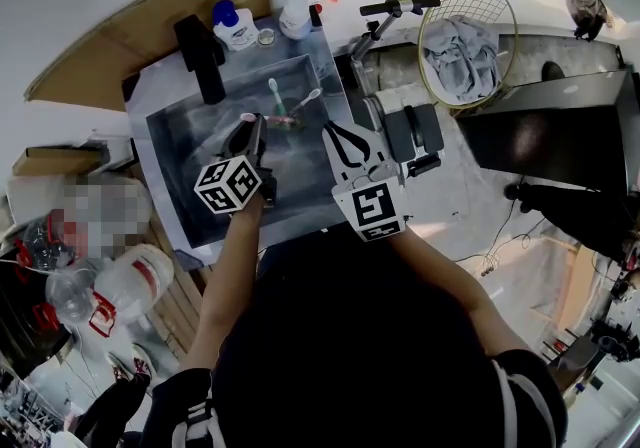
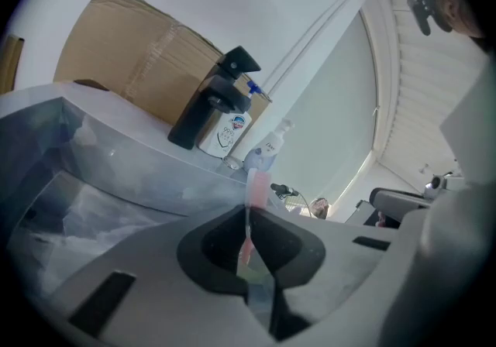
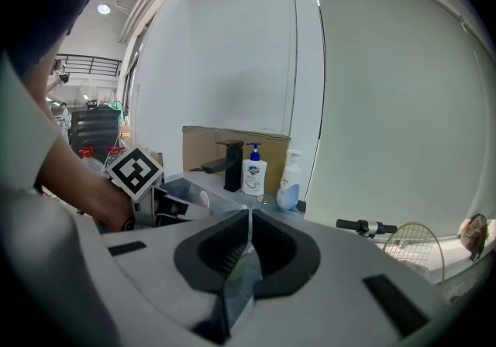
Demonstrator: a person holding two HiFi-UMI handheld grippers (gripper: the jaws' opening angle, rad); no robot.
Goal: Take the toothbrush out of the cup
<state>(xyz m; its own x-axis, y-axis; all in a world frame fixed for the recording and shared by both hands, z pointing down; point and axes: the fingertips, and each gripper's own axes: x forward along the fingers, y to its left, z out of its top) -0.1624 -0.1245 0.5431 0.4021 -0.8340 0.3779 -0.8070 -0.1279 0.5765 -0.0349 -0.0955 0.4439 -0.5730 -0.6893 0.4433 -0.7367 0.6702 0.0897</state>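
Observation:
In the head view a small cup (image 1: pixel 291 122) stands in the steel sink (image 1: pixel 190 196), with two pale toothbrushes (image 1: pixel 272 90) sticking up from it. My left gripper (image 1: pixel 256 128) reaches into the basin right beside the cup. In the left gripper view its jaws (image 2: pixel 248 220) are shut on the thin handle of a pink toothbrush (image 2: pixel 256 186), whose upper end stands above the pads. The cup itself is hidden there. My right gripper (image 1: pixel 340 136) hovers over the sink's right rim, and in its own view it (image 3: pixel 248 223) is shut with nothing between the jaws.
A black faucet (image 1: pixel 203 58) stands at the sink's back left, with a blue-capped soap bottle (image 1: pixel 236 26) and a white bottle (image 1: pixel 295 21) behind it. Cardboard (image 1: pixel 150 31) leans on the wall. A racket holding cloth (image 1: pixel 468 41) lies to the right; plastic bottles (image 1: pixel 130 281) sit at left.

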